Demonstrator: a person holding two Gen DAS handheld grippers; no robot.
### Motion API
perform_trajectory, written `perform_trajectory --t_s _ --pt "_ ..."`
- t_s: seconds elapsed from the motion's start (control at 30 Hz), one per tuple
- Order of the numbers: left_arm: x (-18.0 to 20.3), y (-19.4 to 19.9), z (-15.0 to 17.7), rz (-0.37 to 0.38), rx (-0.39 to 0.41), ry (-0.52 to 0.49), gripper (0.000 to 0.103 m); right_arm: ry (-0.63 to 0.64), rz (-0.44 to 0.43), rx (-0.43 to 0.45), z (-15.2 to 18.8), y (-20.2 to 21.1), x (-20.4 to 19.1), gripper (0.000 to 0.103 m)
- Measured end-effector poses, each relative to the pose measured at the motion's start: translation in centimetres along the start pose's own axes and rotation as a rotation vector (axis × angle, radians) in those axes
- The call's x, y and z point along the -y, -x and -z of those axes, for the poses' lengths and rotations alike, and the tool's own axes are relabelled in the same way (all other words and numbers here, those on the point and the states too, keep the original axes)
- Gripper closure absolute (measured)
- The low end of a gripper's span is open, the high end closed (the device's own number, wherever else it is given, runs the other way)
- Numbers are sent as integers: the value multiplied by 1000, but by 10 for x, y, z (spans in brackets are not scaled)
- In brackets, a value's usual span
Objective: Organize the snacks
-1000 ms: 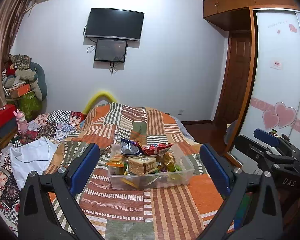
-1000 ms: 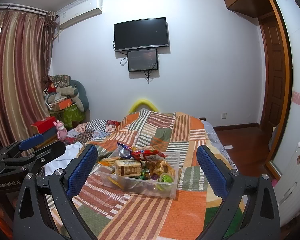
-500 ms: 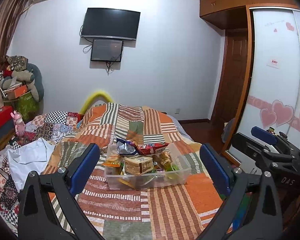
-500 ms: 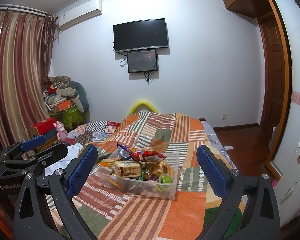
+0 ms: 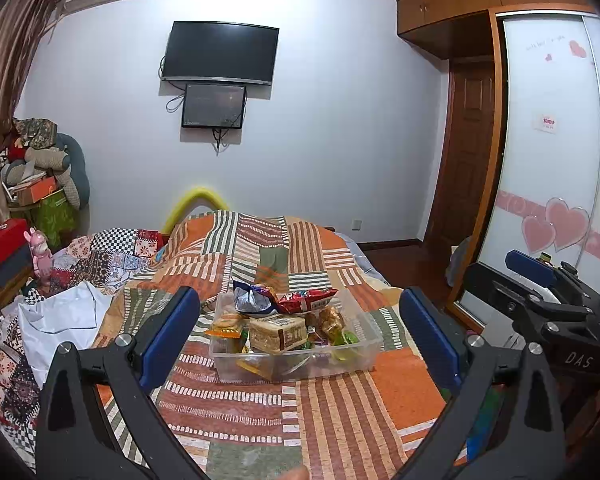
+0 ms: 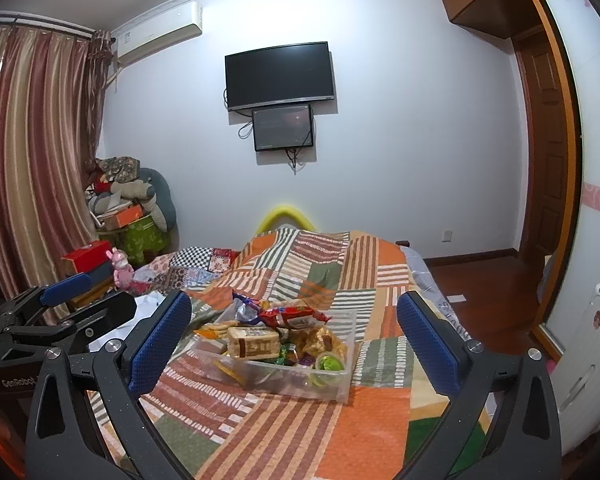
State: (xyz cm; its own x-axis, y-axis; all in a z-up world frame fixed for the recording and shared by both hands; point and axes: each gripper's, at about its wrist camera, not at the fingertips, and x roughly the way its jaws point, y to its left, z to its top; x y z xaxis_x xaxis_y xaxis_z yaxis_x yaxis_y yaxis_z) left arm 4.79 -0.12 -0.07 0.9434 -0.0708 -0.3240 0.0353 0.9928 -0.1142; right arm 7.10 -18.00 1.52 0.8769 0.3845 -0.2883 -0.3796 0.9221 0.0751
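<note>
Left wrist view: left gripper [image 5: 300, 336] wide open, empty, held above the bed [image 5: 340, 420], well short of the bin [image 5: 296, 364]. Clear plastic bin sits mid-bed on the patchwork cover, heaped with snacks. Top layer: red packet [image 5: 306, 300], silvery-blue bag [image 5: 252, 300], boxed loaf [image 5: 278, 332].

Right wrist view: right gripper [image 6: 294, 344] also spread, nothing between the jaws. Same bin [image 6: 340, 384] ahead, green cup [image 6: 330, 362] at its near right corner.

Judgement: packets light, soft, crinkly, likely slippery; pinch at a sealed end. Loaf box stiffer; take across its short sides. Soft bed gives little support.
</note>
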Motion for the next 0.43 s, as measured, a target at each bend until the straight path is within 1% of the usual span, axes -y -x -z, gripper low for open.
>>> perform_trajectory --t_s 0.43 --pt "-3 -5 3 6 -16 18 2 2 0 -10 1 -3 1 0"
